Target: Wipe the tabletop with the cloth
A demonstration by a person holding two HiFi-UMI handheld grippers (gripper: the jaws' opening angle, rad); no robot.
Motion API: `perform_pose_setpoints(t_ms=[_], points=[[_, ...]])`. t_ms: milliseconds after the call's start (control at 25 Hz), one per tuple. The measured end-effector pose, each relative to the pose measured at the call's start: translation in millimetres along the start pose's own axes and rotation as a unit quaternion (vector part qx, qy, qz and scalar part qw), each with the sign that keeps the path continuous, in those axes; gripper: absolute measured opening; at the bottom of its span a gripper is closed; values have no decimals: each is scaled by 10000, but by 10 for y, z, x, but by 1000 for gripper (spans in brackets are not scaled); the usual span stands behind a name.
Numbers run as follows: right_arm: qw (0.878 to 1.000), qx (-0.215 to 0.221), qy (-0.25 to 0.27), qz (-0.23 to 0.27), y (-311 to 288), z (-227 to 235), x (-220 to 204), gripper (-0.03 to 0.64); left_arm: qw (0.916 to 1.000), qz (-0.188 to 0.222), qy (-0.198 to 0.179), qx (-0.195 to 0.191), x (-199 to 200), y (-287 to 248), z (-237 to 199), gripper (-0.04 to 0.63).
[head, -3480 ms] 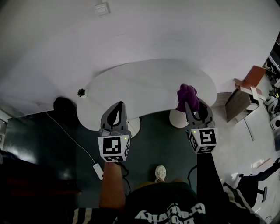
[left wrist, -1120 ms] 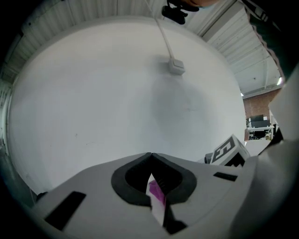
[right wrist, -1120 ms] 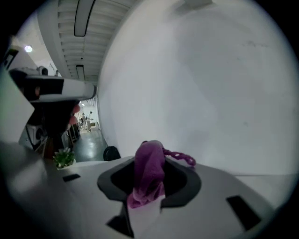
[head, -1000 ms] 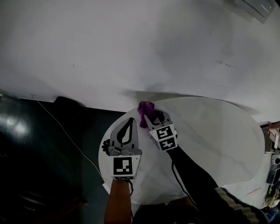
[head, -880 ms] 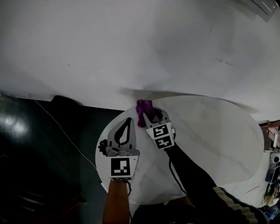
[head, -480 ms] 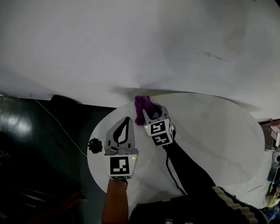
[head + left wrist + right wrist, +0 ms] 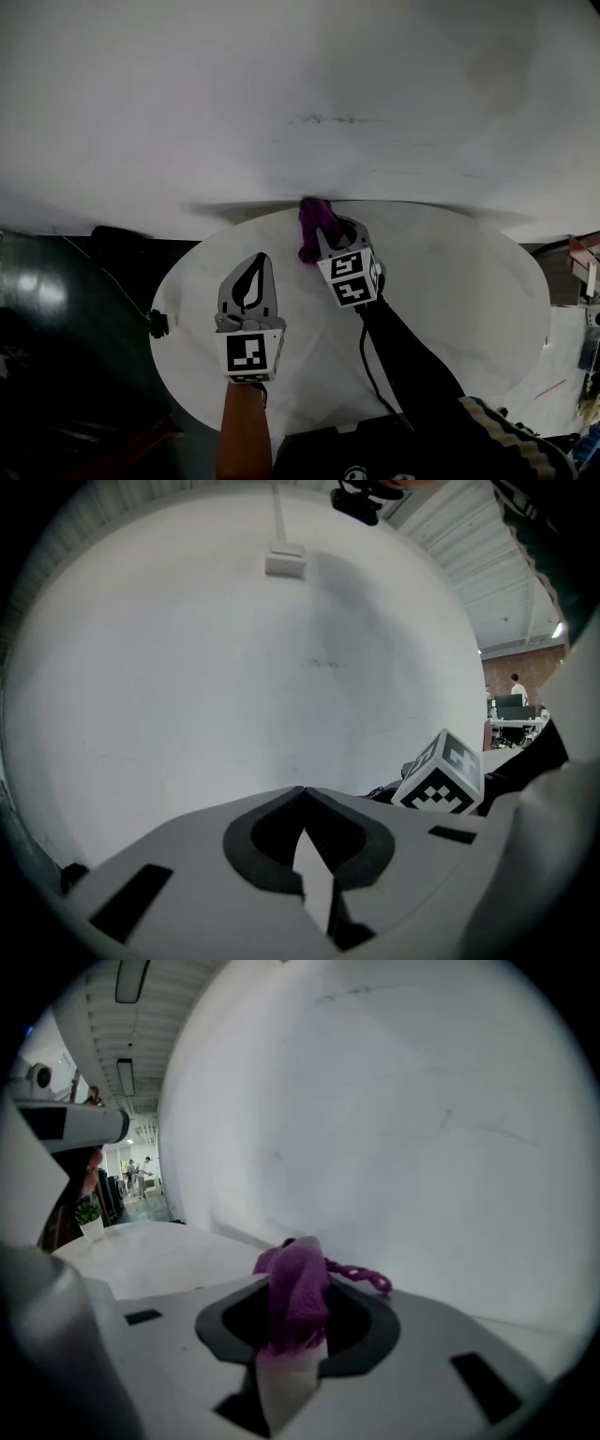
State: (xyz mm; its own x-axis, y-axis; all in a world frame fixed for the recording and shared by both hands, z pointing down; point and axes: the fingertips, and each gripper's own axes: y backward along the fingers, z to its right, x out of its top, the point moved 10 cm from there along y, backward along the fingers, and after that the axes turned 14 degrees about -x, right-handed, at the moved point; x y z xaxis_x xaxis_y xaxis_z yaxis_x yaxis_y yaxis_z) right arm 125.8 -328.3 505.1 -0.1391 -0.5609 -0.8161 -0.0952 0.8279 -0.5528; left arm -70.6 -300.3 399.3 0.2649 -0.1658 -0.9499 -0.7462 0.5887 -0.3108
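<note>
The purple cloth [image 7: 313,223] hangs bunched from my right gripper [image 7: 322,236], whose jaws are shut on it at the far edge of the white oval tabletop [image 7: 450,291], close to the wall. In the right gripper view the cloth [image 7: 295,1297] stands up between the jaws of the right gripper [image 7: 292,1335]. My left gripper [image 7: 251,270] is over the left half of the table, its jaws shut with nothing between them. In the left gripper view the left gripper [image 7: 304,799] points at the wall, with the right gripper's marker cube [image 7: 441,778] at its right.
A white wall [image 7: 281,94] rises right behind the table. A small black object [image 7: 157,324] sits at the table's left edge. Dark floor [image 7: 56,309] lies to the left. A switch box [image 7: 284,562] is mounted on the wall.
The view has shifted so more of the table's left side shows. My right gripper with the cloth has stayed at the far edge by the wall; my left gripper moved slightly down and left.
</note>
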Motion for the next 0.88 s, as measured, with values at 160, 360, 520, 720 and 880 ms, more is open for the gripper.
perform_pose_setpoints(t_ms=[160,360,520,720,880], points=[[9995,-276,-41,-110,103,546,-180,126,9999,-1,53,-117,48,-304,332,0],[9986,-482,-83,-206,289,1207,-428,126,9993,7,33,-370,193,-752,790,0],[9964,-790,-101,-305,466,1674,-638,123,9979,91,-30,-640,314,-1081,1169,0],[9916,-1184,-293,-431,756,2365,-968,123,9957,69,-62,-921,391,-1422,1655,0],[9863,-1513,-387,-536,1008,2915,-1231,123,9933,101,-80,-1147,453,-1661,2027,0]])
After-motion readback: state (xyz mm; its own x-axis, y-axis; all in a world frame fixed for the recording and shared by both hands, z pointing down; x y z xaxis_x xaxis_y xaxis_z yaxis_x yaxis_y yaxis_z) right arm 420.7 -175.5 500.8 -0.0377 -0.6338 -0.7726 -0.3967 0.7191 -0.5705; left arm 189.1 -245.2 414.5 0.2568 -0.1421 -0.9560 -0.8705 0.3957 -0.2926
